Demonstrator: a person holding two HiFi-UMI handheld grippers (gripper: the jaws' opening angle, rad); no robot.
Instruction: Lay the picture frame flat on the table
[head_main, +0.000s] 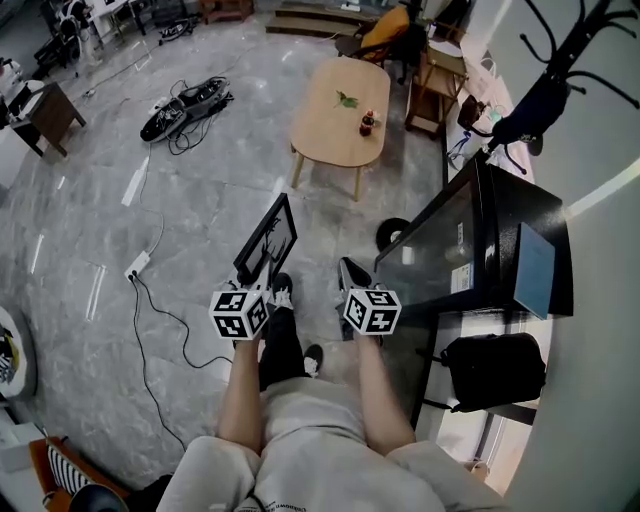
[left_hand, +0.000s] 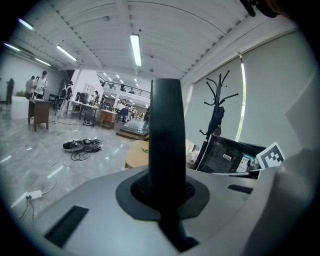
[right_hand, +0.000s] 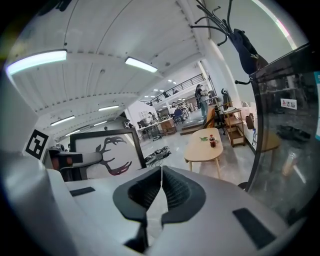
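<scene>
The left gripper's (head_main: 258, 278) jaws are clamped on the edge of the picture frame (head_main: 268, 238). They hold it tilted in the air above the grey floor (head_main: 90, 200), well apart from the oval wooden counter (head_main: 330, 90) ahead. The right gripper's (head_main: 351, 272) jaws are pressed together on nothing, near the frame. Open floor spreads to the left, and a black glass cabinet (head_main: 470, 235) crowds the right. A cable tangle (head_main: 185, 103) lies left of the counter, which carries a small bottle (head_main: 368, 123). The cabinet's sticker (right_hand: 288, 103) is too small to read.
</scene>
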